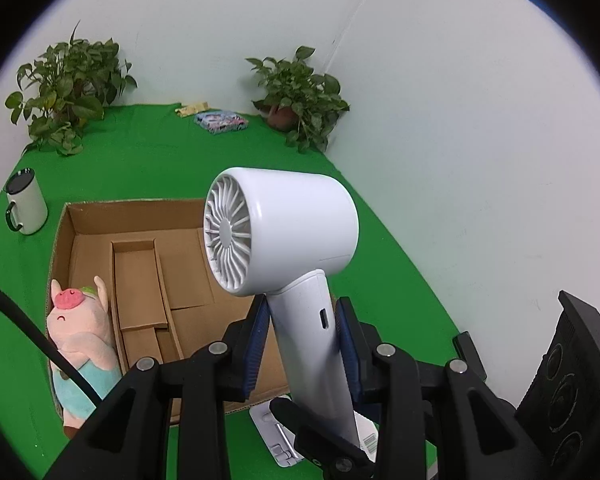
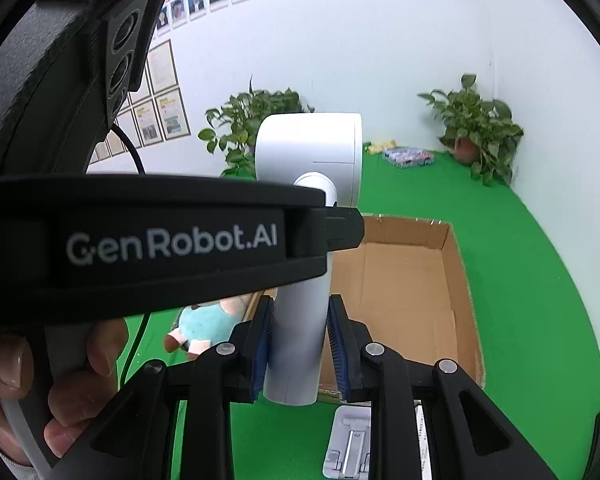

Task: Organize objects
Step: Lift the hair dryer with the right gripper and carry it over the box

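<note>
Grip: my left gripper [image 1: 302,344] and my right gripper [image 2: 300,350] each stand narrowed, blue pads pressed on both sides of the white hair dryer [image 1: 288,236] handle.
Dryer: upright, head above both claws, raised over the near edge of the cardboard box [image 1: 140,240].
Room: right half of the box floor bare; green table [image 1: 380,280] open to the right up to the white wall.
Edges: plush pig [image 1: 80,320] lies against the box's left wall; inner dividers beside it.
Near rim: white folding stand [image 2: 350,440] on the cloth below my claws.
Hidden: my left claw's body blocks the box's left half in the right view; dryer nozzle faces away.
</note>
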